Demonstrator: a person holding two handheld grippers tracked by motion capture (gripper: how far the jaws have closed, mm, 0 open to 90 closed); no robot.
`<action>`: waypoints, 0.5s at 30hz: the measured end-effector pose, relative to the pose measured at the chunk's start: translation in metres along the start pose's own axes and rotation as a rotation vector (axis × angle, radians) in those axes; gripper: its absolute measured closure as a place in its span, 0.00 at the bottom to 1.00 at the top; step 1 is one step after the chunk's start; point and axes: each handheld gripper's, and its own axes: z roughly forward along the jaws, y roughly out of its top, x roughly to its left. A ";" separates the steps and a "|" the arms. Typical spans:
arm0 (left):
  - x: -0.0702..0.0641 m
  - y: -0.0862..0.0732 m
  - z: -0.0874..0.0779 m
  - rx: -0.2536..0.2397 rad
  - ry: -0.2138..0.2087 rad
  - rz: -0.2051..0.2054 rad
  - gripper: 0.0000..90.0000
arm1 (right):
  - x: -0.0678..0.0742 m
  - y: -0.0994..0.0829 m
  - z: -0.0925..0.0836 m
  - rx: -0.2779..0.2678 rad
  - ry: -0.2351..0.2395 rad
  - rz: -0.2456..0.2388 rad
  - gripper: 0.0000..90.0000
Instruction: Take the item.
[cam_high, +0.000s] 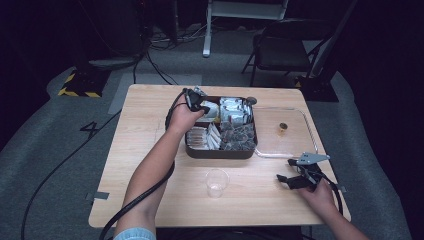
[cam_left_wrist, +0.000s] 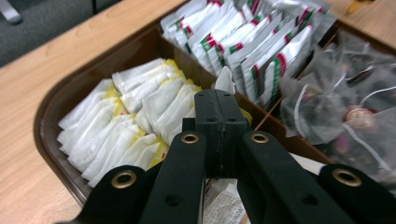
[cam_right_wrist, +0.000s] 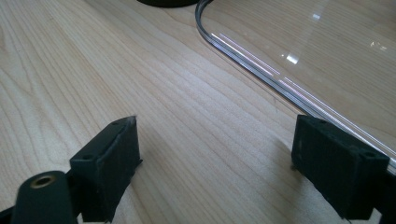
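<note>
Pale wooden counter carries everything, and toward its far side sits the dark brown compartmented tray of packets, with a clear flat plastic lid lying just beside it on the right. Nearer the person stands a small clear plastic cup, empty as far as the high view lets me judge, between the two hands. The left gripper hangs over the tray's far-left compartment, its jaws pressed together on the top edge of one white-and-yellow paper sachet that stands up from its row. The cup lies back toward the person and to the right of those jaws, so carrying the sachet there looks like a pull toward the near edge. The right gripper, jaws spread wide with nothing between them, rests low over the bare counter just beside the lid's rim, closer to the cup than the left one is.
</note>
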 end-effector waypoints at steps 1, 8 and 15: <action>-0.001 0.001 -0.003 -0.007 0.002 0.006 1.00 | 0.000 0.000 0.000 0.000 0.000 0.000 0.17; -0.007 0.006 -0.022 -0.045 -0.010 0.019 1.00 | 0.000 0.000 0.000 0.000 0.000 0.000 0.17; -0.018 0.004 -0.047 -0.070 -0.018 0.039 1.00 | 0.000 0.000 0.000 0.000 0.000 0.000 0.17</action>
